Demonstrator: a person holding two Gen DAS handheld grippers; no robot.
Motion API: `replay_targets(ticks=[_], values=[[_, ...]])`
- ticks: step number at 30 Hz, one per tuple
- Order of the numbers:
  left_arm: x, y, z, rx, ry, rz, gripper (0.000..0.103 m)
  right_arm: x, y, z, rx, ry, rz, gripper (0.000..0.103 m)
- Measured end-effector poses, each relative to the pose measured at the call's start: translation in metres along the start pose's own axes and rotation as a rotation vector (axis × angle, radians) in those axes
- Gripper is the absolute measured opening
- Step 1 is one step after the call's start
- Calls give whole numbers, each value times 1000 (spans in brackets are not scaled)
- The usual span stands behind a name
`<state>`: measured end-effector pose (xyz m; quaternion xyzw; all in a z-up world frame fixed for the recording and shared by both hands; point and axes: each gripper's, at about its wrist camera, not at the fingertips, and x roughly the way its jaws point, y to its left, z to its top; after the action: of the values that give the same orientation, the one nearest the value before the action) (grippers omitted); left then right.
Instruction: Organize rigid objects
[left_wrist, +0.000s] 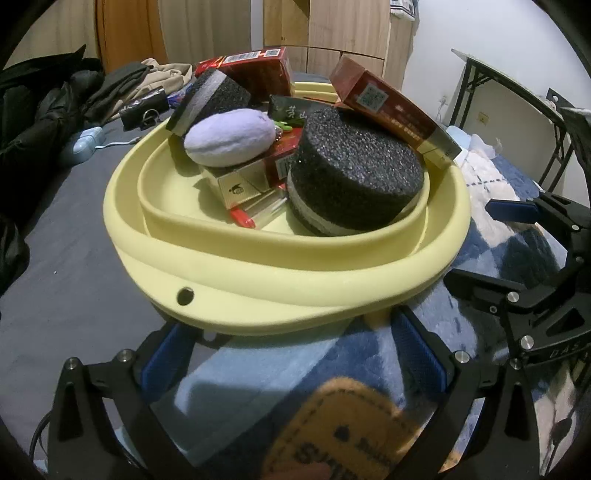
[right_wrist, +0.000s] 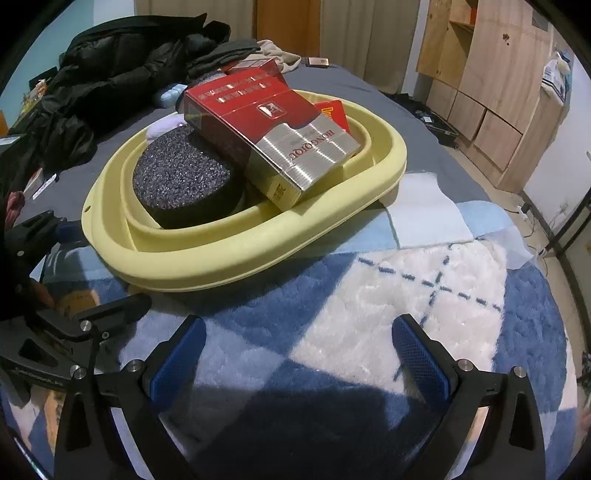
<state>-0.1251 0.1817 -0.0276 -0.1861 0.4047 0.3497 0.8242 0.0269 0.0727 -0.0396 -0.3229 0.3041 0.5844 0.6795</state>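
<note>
Both tongs stood spread wide and held nothing. From its own camera, the left tongs (left_wrist: 291, 354) had its blue pads (left_wrist: 162, 365) at 7 and 5 o'clock, straddling the near rim of the yellow basin (left_wrist: 258, 280), with no visible clamping on it. The right tongs (right_wrist: 299, 354) hovered above the blue-and-white blanket (right_wrist: 388, 295), apart from the basin (right_wrist: 207, 262), which lay at 11 o'clock in that view. In the left view the right tongs (left_wrist: 476, 247) appeared at 3 o'clock, just beside the basin.

The basin rested partly on the blanket and partly on the grey bed sheet (left_wrist: 74, 258). Inside it lay a round black sponge (left_wrist: 358, 173) at centre, a purple plush pouch (left_wrist: 229, 136) at 10 o'clock of it, and a second black sponge (left_wrist: 210, 99) behind the pouch. A red-and-silver carton (right_wrist: 273, 129) leaned over the far rim, tilted on the round sponge (right_wrist: 184, 177). A gold box (left_wrist: 240, 188) and a red pen (left_wrist: 243, 219) lay on the basin floor. Dark clothing (right_wrist: 110, 77) was heaped at 10 o'clock.
</note>
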Motion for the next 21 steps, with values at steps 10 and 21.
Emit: replay_targets(ticks=[10, 21], values=[[0, 0, 0, 0, 0, 0, 103, -1, 0, 0, 0, 0, 1, 103], [0, 0, 0, 0, 0, 0, 103, -1, 0, 0, 0, 0, 1, 103]])
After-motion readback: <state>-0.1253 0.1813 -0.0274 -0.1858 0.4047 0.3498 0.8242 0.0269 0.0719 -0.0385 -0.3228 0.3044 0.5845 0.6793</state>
